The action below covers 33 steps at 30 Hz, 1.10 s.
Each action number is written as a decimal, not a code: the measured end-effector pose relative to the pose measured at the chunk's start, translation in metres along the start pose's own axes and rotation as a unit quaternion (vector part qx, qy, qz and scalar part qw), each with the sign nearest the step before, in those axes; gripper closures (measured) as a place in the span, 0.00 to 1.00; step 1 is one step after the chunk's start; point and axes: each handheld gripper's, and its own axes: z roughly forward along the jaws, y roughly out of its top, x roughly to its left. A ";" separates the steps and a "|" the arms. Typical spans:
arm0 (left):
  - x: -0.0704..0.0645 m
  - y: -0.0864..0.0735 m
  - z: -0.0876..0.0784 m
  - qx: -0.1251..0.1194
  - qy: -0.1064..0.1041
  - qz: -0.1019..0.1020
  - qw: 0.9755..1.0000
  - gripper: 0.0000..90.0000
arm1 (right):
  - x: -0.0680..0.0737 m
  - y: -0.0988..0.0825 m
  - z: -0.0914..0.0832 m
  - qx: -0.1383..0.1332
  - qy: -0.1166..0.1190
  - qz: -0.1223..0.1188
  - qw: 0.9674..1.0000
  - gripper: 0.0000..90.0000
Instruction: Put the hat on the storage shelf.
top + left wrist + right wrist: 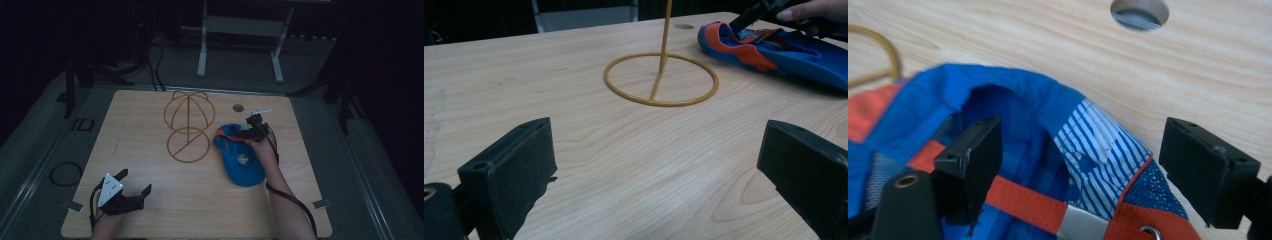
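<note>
Dim high view — brighter, soft close-ups

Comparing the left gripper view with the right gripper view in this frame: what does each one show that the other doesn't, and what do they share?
Left gripper view alone: the round base ring and upright rod of the yellow wire hat stand, the blue and orange cap seen whole from the side, a hand on the right gripper above it, and the left gripper with jaws wide apart.

Right gripper view alone: the cap's striped inner lining, its orange strap with metal buckle, and the right gripper, open, one jaw inside the cap.

Shared: the cap, the stand, the light wooden table and its round hole.
</note>
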 end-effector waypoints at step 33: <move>-0.002 0.001 0.001 0.009 -0.005 -0.003 1.000 0.03 | 0.016 -0.008 -0.010 0.014 0.006 -0.058 0.998 0.91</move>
